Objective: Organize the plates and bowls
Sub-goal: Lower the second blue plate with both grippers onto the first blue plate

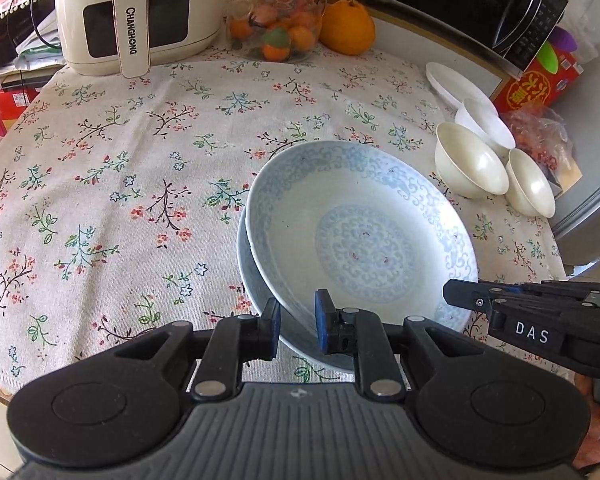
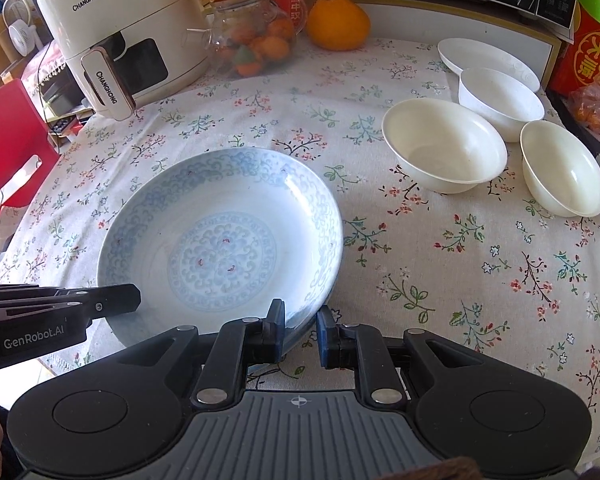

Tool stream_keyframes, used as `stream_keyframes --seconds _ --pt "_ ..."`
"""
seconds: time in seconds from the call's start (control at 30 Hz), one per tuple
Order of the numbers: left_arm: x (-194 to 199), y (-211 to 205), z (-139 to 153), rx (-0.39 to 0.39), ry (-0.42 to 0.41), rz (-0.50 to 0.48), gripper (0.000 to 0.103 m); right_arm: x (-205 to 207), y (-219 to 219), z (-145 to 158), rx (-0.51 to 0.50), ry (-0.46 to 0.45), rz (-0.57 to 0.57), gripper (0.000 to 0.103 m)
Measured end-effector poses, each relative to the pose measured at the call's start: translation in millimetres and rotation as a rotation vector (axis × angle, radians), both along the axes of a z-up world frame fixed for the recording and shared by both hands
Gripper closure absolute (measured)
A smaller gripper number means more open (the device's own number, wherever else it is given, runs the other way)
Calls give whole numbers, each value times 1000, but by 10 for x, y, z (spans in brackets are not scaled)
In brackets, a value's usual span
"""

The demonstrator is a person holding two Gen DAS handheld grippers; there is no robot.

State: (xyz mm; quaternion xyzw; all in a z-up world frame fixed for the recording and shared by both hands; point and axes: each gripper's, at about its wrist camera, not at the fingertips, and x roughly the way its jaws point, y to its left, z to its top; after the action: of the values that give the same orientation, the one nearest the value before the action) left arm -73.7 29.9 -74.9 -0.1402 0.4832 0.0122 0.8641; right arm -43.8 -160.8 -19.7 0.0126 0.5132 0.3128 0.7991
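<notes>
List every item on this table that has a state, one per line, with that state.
Left hand-held gripper: shut on the top blue plate's near rim.
Right hand-held gripper: shut on the same rim.
Top blue plate: tilted, empty, resting on a second plate.
Lower blue plate: underneath, mostly hidden.
Three white bowls: upright, empty, unstacked.
White plate: flat, empty.
Glass jar: holds small oranges.
Air fryer: drawer closed.

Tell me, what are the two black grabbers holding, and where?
Both hold the blue-patterned white porcelain plate by its near rim: the left gripper and right gripper each pinch the edge.
</notes>
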Motion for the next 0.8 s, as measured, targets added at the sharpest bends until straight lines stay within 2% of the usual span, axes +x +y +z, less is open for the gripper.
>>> stream_keyframes --seconds 0.67,0.8 --pt "-19 -102 5 81 -25 -23 85 12 34 -50 -20 11 1 83" --pt "-28 -88 14 72 -21 -21 85 8 30 -49 -18 13 -2 83"
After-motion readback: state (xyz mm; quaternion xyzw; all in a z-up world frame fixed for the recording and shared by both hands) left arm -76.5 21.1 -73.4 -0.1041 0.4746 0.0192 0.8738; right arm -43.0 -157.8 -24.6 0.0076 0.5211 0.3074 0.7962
